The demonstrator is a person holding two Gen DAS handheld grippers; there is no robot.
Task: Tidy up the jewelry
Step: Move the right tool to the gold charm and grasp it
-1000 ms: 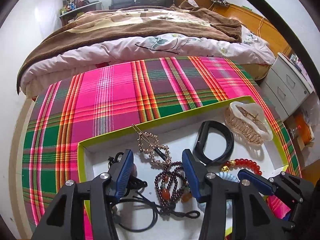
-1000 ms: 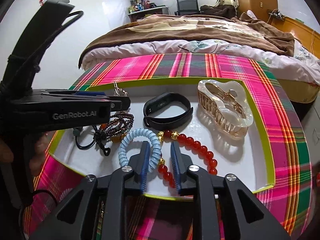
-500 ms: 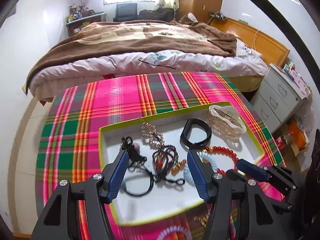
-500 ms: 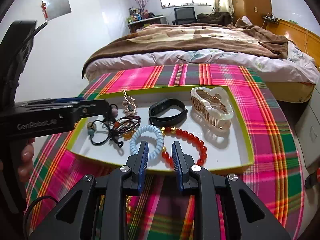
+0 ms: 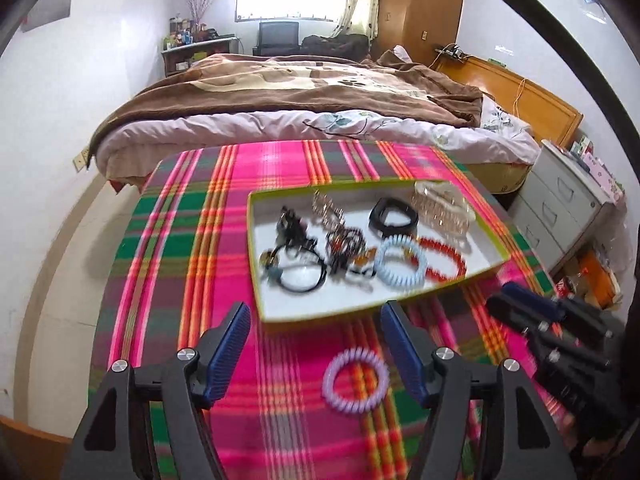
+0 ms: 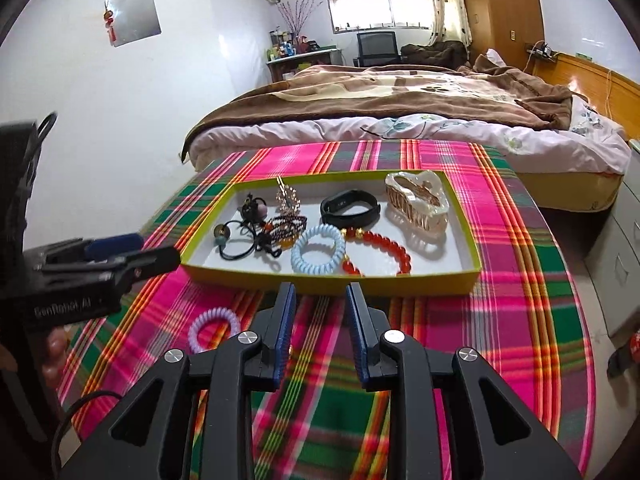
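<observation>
Nothing is held by the left gripper (image 5: 314, 350) or right gripper (image 6: 320, 334); both jaws are opening. A lilac coil hair tie (image 5: 355, 380) remains between the left jaws on the desk (image 5: 168, 248); beyond, most jewelry is gathered in the tray (image 6: 332, 278).

Home bedroom: bed (image 6: 400, 120) with brown blanket (image 6: 400, 92) across frame centre, wooden wardrobe (image 6: 496, 4) upper right, curtained window (image 6: 380, 10) top, cluttered shelf (image 6: 296, 56) beside it.
</observation>
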